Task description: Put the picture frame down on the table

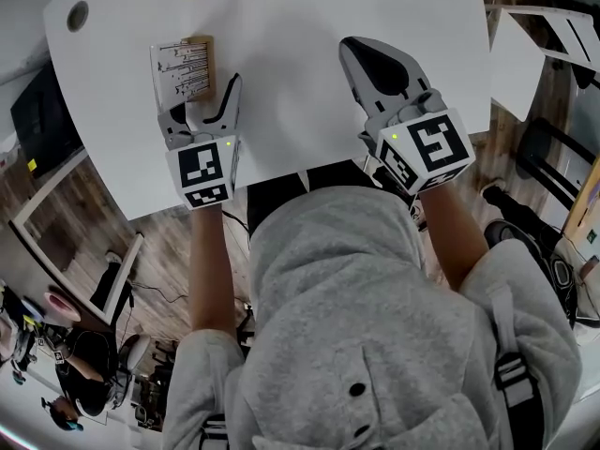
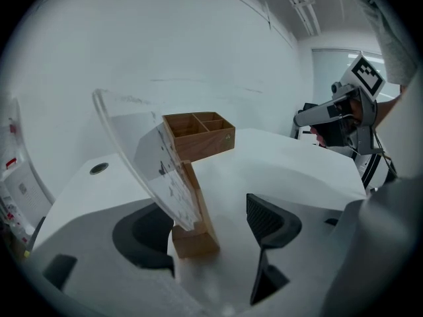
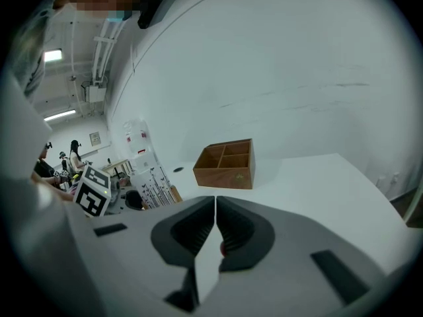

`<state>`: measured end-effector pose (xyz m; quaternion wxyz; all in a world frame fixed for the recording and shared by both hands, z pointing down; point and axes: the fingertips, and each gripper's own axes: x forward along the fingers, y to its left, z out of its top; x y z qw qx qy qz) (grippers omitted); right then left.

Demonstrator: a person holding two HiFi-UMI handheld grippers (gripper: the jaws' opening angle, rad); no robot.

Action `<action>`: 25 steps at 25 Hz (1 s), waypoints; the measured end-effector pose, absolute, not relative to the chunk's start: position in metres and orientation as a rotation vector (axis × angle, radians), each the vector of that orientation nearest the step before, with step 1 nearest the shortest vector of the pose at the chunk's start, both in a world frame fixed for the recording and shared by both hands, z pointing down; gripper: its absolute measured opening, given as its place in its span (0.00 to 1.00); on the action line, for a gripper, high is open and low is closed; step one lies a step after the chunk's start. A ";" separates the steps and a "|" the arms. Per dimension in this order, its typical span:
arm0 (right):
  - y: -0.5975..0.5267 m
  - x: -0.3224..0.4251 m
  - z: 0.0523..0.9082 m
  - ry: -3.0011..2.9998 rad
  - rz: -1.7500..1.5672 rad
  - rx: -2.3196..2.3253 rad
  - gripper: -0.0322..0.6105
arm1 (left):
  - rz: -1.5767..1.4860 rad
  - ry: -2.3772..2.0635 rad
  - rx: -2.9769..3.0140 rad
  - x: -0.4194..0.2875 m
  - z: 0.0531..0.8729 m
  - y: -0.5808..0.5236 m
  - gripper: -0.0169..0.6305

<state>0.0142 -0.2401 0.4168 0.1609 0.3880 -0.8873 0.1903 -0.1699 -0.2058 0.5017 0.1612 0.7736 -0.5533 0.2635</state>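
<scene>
**Picture frame stands on the table, loose between the left jaws**

The picture frame rests on the white table, on the person's side of the wooden box and well apart from it. It is a clear panel printed with small dark marks. The panel leans back against a wooden block, and the base of that block sits flat on the tabletop.

The left gripper is just on the person's side of the frame, so the frame lies between it and the box. In the left gripper view its jaws are spread wide, with the wooden base in the gap between them. The base sits nearer the left jaw than the right one. The right pad is clearly apart from the wood. On the left side the tilted panel overlaps the jaw in the picture, but no pad presses on the frame.

The right gripper is over bare tabletop, also on the person's side of the box and off to the frame's right. Its jaws are pressed together with nothing between them.
</scene>
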 end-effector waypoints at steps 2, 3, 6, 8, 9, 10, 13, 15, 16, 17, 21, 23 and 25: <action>-0.239 0.013 0.412 -2.545 0.526 1.105 0.09 | 0.754 -1.583 2.201 -0.170 0.500 -0.201 0.54; -0.238 0.013 0.409 -2.550 0.521 1.104 0.09 | 0.755 -1.584 2.197 -0.169 0.500 -0.198 0.54; -0.236 0.014 0.401 -2.563 0.506 1.108 0.09 | 0.763 -1.582 2.193 -0.169 0.497 -0.190 0.54; -0.234 0.014 0.396 -2.572 0.494 1.113 0.09 | 0.764 -1.580 2.192 -0.169 0.495 -0.184 0.54; -0.233 0.014 0.393 -2.576 0.491 1.115 0.09 | 0.763 -1.579 2.190 -0.169 0.494 -0.181 0.54; -0.232 0.015 0.391 -2.579 0.489 1.118 0.09 | 0.763 -1.579 2.189 -0.169 0.493 -0.178 0.54; -0.226 0.017 0.385 -2.585 0.481 1.121 0.09 | 0.761 -1.581 2.194 -0.167 0.487 -0.171 0.54; -0.223 0.018 0.381 -2.589 0.471 1.121 0.09 | 0.748 -1.587 2.197 -0.166 0.482 -0.168 0.54; -0.221 0.018 0.379 -2.592 0.468 1.121 0.09 | 0.742 -1.592 2.196 -0.166 0.480 -0.167 0.54; -0.219 0.019 0.376 -2.595 0.463 1.121 0.09 | 0.736 -1.599 2.195 -0.166 0.477 -0.165 0.54; -0.210 0.021 0.364 -2.611 0.434 1.120 0.09 | 0.724 -1.643 2.175 -0.168 0.462 -0.153 0.54; -0.208 0.023 0.358 -2.622 0.415 1.123 0.09 | 0.694 -1.672 2.179 -0.169 0.451 -0.150 0.54; -0.205 0.024 0.352 -2.632 0.399 1.128 0.09 | 0.654 -1.704 2.187 -0.169 0.436 -0.146 0.54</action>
